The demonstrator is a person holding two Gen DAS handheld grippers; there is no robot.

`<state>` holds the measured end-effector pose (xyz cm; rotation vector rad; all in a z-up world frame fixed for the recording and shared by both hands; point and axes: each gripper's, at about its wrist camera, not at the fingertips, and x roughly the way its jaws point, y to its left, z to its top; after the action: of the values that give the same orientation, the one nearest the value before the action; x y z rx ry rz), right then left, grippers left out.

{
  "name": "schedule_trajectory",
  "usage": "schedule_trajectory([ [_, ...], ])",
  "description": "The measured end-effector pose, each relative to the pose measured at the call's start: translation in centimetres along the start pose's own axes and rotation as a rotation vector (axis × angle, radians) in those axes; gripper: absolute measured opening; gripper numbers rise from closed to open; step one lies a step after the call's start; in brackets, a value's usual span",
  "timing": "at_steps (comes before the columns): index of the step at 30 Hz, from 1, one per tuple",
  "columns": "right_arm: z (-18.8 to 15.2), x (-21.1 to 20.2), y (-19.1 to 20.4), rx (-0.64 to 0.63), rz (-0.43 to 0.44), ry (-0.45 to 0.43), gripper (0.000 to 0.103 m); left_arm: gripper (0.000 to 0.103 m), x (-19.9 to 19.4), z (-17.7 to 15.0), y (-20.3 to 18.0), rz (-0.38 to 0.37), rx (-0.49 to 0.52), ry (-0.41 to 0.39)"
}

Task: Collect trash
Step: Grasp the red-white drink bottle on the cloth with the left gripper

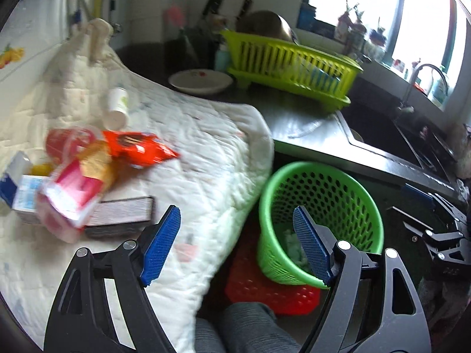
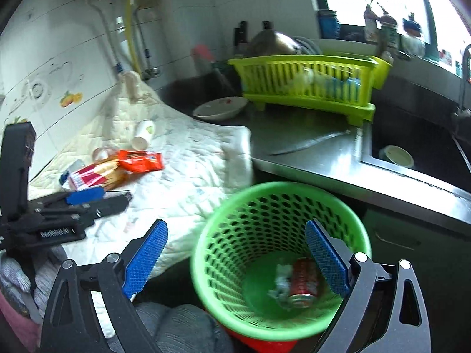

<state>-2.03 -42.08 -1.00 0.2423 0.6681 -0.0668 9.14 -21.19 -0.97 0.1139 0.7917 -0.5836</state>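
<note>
left wrist view: both the left tool (image 1: 237,242) and right tool (image 2: 237,257) are seen wide open, empty; the orange wrapper (image 1: 138,147), left of frame, should be pinched flat before the green bin (image 1: 321,220).

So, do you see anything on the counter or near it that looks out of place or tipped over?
Yes. A paper cup lies on its side on the white quilted cloth. Wrappers, including an orange snack bag, lie in a loose pile beside it. The cloth's edge hangs over the counter, close to the green basket.
</note>
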Motion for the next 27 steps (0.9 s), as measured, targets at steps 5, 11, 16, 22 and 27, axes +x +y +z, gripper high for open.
schedule_trajectory([
  [5,1.4,0.8,3.0,-0.042,0.04,-0.006,0.091,0.078,-2.4,1.7,4.6,0.112,-0.03,-0.054],
  [11,2.7,1.7,5.6,-0.068,0.086,-0.007,0.091,0.08,-2.5,3.6,10.6,0.193,-0.111,-0.031],
  [16,3.8,3.1,7.6,-0.089,0.117,0.009,0.091,0.081,-0.4,4.3,14.4,0.19,-0.177,0.051],
  [22,4.6,4.4,9.1,-0.114,0.137,0.02,0.091,0.083,2.6,4.1,16.9,0.135,-0.222,0.152],
  [27,5.0,5.4,9.9,-0.132,0.144,0.032,0.091,0.085,4.1,3.9,17.7,0.113,-0.211,0.192],
])
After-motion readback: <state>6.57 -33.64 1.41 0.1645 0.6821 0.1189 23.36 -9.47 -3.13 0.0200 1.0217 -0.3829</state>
